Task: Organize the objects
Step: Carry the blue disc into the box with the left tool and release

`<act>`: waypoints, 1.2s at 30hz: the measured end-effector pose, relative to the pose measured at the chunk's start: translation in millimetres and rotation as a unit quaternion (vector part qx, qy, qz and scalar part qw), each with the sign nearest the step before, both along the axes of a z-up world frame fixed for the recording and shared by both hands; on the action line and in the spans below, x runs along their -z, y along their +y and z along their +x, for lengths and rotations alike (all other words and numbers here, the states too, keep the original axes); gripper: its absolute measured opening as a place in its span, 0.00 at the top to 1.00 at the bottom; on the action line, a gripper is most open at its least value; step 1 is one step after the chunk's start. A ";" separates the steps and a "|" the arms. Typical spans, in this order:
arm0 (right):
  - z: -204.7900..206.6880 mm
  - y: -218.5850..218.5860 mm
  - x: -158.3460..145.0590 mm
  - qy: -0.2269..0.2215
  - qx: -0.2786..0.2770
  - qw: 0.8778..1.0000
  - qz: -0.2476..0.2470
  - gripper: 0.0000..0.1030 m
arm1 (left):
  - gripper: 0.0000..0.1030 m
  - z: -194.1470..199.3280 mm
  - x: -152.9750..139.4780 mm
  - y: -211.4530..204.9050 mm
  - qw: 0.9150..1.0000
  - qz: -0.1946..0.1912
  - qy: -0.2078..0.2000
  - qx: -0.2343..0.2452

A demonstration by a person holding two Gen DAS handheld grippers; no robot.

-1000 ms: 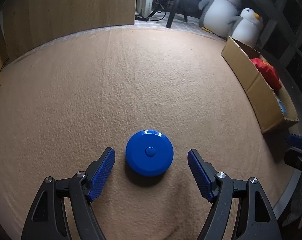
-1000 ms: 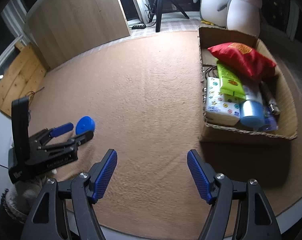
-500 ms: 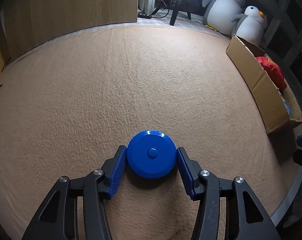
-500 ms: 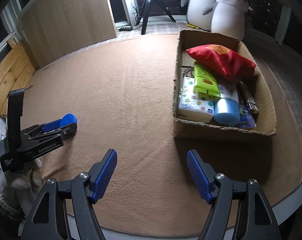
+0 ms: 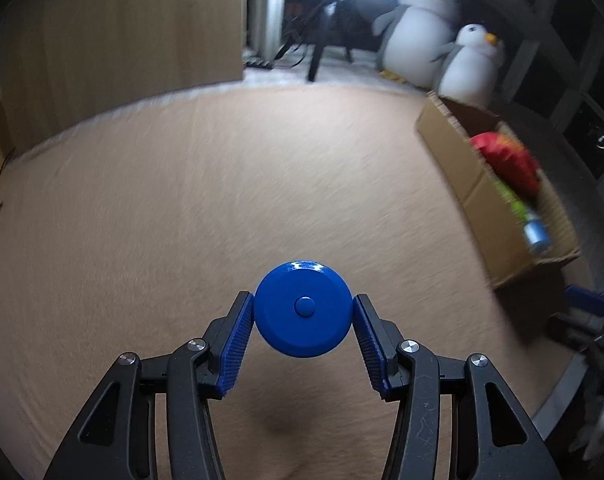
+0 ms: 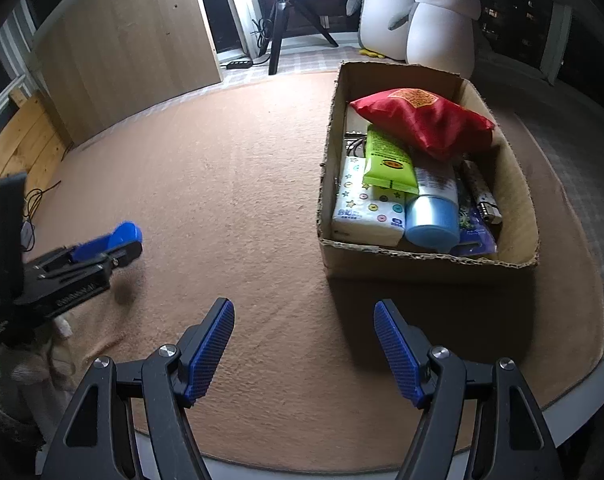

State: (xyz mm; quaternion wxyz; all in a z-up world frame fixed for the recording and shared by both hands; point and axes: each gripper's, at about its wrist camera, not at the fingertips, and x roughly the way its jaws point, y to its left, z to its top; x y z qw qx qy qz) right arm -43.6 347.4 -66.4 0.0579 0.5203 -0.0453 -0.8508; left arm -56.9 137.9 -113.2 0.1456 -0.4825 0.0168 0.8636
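This looks like a room in a home, used for recording. A tan fleece blanket (image 6: 242,184) covers a wide, rounded surface below the fingers. Far beyond the fingers, two plush penguins (image 6: 421,12) stand on a checked floor (image 6: 302,58), with a black tripod (image 6: 280,20) and a power strip (image 6: 240,65) left of them under a bright lamp. A light wooden panel (image 6: 130,44) leans further left. Ahead and to the right of the right gripper's fingers sits an open cardboard box (image 6: 517,184) of household goods: a red snack bag (image 6: 421,120), a tissue pack (image 6: 365,208), a green pouch (image 6: 385,160).
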 end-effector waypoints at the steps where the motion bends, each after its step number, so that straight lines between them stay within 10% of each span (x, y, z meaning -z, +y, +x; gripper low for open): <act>1: 0.9 1.2 0.1 0.000 0.002 1.000 0.000 0.33 | 0.47 -0.5 -5.3 6.1 1.000 0.004 0.004 0.005; 19: 18.2 58.5 -5.9 0.005 0.063 0.998 -0.005 0.33 | 0.47 -20.0 -59.9 133.5 0.991 0.047 0.040 0.119; 36: 47.3 117.0 0.7 -0.003 0.131 0.991 -0.010 0.33 | 0.47 -41.7 -40.4 251.7 0.980 0.060 0.010 0.188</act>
